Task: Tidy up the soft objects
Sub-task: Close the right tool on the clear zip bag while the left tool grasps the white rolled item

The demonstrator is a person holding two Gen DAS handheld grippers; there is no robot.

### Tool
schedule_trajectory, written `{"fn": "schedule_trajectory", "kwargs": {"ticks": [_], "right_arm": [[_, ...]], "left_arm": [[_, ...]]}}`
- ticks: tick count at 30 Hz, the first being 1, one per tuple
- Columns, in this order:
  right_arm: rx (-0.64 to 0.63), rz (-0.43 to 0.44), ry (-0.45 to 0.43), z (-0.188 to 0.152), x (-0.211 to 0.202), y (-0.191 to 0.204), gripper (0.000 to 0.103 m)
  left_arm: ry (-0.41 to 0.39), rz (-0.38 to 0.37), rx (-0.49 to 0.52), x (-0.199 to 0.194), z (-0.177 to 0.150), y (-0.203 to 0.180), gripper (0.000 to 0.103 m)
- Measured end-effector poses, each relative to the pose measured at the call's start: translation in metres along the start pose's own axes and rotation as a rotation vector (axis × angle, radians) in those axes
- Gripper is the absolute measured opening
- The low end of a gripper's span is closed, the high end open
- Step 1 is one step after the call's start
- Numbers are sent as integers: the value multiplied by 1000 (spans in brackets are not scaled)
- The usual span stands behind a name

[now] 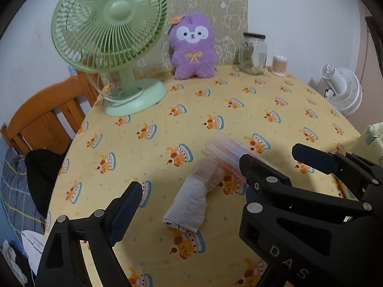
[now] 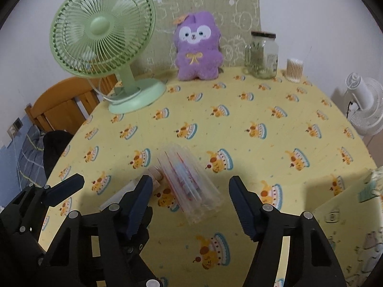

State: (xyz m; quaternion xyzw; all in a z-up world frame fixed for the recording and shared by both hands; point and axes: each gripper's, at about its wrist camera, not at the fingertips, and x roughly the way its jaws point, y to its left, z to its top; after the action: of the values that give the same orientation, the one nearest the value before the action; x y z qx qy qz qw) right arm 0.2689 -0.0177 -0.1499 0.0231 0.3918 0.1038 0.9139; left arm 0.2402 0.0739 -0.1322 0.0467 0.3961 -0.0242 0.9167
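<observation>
A purple plush bunny (image 1: 192, 47) (image 2: 198, 47) sits upright at the table's far edge. A rolled white soft bundle (image 1: 191, 203) lies on the yellow tablecloth (image 1: 167, 124), joined to a clear plastic packet with red and blue stripes (image 1: 225, 148) (image 2: 191, 179). My left gripper (image 1: 191, 186) is open, its fingers either side of the white roll and above it. My right gripper (image 2: 191, 198) is open around the clear packet, not touching it. The right gripper also shows in the left wrist view (image 1: 275, 157), and the left gripper's finger in the right wrist view (image 2: 64, 189).
A green desk fan (image 1: 112, 33) (image 2: 105, 35) stands back left. A glass jar (image 1: 253, 53) (image 2: 263, 55) and a cotton-swab tub (image 1: 279, 65) (image 2: 295, 69) stand back right. A wooden chair (image 1: 43, 117) is left of the table, a white fan (image 1: 342, 88) to the right.
</observation>
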Motion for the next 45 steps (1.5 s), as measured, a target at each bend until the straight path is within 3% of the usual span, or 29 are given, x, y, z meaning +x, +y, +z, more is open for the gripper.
{"fn": "schedule_trajectory", "kwargs": {"ticks": [5,9,16,20,25,32,35,45], "right_arm": [[-1,8,41,-4,17,0,64],[-6,13,85,-7,31,0,41],[-12,1,66,-8,34,-3,29],[13,15,57,-7,32,-7,17],[10,20,60,-8,32,-6,16],[8,33,72,-10,29,-4,16],[0,35,76,-11,27,-2,16],[-10,53,75,-19,9,2,14]], "left_arm": [[36,-5,-15,16,-4,3,90],[68,-11,-8,27,-8,2,90],[69,-2,-35,32,-9,6,90],[56,46,-61,33,-8,11,79],[73,31,-55,37,-7,10,68],[70,-12,-32,34,-9,2,34],[76,23,-30,32,-9,-1,25],[82,17,-51,13,-19,-2,19]]}}
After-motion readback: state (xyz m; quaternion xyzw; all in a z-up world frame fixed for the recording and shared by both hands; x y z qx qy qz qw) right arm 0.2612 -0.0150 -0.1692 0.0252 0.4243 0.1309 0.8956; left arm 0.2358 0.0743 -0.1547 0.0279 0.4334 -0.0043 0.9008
